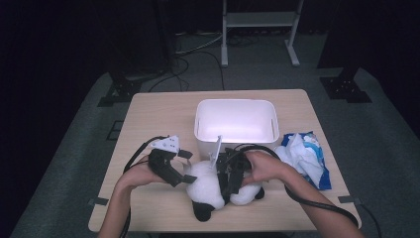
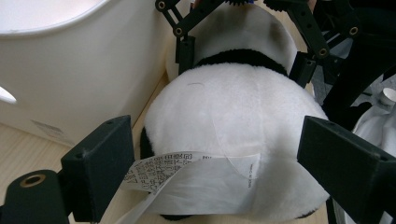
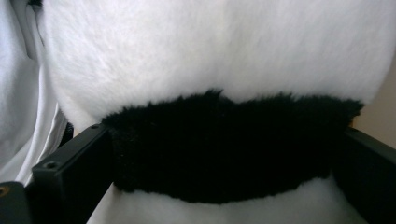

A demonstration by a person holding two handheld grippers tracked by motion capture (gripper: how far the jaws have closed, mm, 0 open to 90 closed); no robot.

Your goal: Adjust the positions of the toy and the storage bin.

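Note:
A black-and-white panda plush (image 1: 208, 184) lies on the table just in front of a white bin (image 1: 198, 119). My left gripper (image 1: 190, 167) comes in from the left and is shut on the plush's white rump (image 2: 233, 107), one jaw on each side; a printed fabric tag (image 2: 187, 179) hangs there. My right gripper (image 1: 229, 191) reaches down over the plush from the right. Its jaws stand wide and straddle the black band (image 3: 219, 144) around the body, fur brushing both jaws. From the left gripper view, the right gripper (image 2: 243, 56) sits at the far end of the plush.
The bin (image 2: 70, 70) stands close behind the plush, its wall near my left gripper. A blue and white wipes pack (image 1: 304, 156) lies to the right of the bin. Cables trail from both grippers toward the near table edge.

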